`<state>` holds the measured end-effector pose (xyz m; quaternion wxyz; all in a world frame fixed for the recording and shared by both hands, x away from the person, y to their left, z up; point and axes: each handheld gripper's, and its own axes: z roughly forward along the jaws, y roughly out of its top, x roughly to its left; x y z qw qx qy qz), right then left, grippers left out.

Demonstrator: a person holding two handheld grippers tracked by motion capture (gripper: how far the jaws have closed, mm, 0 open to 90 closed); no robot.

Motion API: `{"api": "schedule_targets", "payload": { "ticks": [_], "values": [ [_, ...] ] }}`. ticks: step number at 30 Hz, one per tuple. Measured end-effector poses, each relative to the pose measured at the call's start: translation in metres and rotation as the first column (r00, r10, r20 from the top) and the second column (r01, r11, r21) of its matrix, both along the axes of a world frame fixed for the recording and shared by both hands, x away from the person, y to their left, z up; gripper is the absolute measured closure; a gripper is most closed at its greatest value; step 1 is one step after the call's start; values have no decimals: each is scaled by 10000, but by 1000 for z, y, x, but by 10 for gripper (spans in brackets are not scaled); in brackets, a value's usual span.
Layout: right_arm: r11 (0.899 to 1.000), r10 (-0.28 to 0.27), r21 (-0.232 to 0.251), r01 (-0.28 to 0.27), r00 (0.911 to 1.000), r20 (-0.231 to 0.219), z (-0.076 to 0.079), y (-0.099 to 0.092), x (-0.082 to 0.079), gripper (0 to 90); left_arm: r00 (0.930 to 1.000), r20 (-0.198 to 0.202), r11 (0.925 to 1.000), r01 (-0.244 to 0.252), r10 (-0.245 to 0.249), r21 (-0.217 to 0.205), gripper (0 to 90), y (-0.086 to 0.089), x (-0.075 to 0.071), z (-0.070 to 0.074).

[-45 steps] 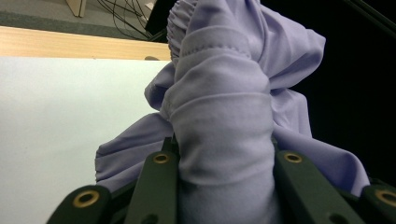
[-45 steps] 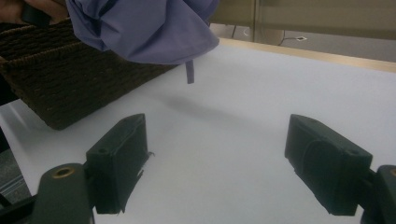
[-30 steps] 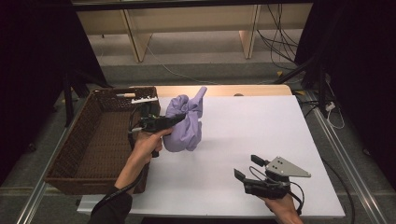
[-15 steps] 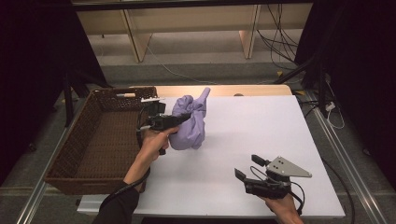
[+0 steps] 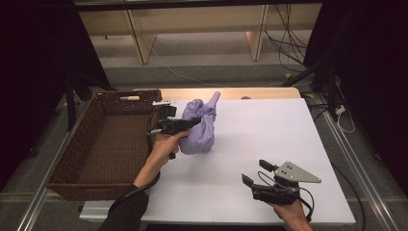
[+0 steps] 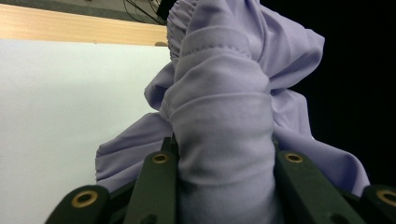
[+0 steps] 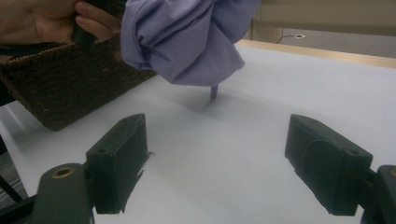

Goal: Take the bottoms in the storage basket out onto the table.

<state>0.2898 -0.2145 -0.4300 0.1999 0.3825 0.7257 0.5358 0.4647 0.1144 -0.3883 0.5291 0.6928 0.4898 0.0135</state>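
A lilac cloth (image 5: 201, 124) hangs bunched above the white table (image 5: 260, 134), just right of the wicker basket (image 5: 103, 144). My left gripper (image 5: 193, 122) is shut on the cloth; in the left gripper view a thick fold of cloth (image 6: 224, 140) is pinched between the two jaws. In the right gripper view the cloth (image 7: 187, 37) is lifted, with only a thin tail touching the table. My right gripper (image 5: 254, 174) rests open near the table's front edge, right of centre, with nothing between its fingers (image 7: 119, 158).
The brown wicker basket takes up the table's left side, and a small light object (image 5: 129, 98) lies at its far rim. A wooden strip (image 5: 231, 92) runs along the table's far edge. Cables trail on the floor beyond (image 5: 284, 43).
My left gripper has lifted the cloth a little and carried it slightly leftward, toward the basket. The right gripper has stayed where it was.
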Motion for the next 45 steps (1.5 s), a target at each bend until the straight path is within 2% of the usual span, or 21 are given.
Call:
{"api": "schedule_targets", "payload": {
  "ticks": [12,21,23,36,45],
  "values": [
    [10000,8,-1,-8,10000,12,0,0,0,222,9999,-130,9998,-61,63,176,694,-5,3,-7],
    [10000,25,-27,-25,10000,3,0,0,-1,222,9991,-376,9982,201,-180,568,684,-14,3,-18],
    [10000,47,-17,-47,10000,18,0,0,-1,222,9987,-470,9966,250,-214,782,684,-16,4,-24],
    [10000,51,-20,-51,10000,19,0,0,-1,222,9969,-658,9938,503,-439,994,657,-25,2,-34],
    [10000,51,-9,-51,10000,-5,0,0,-1,222,9947,-790,9890,754,-656,1271,635,-34,0,-41]
  ]
}}
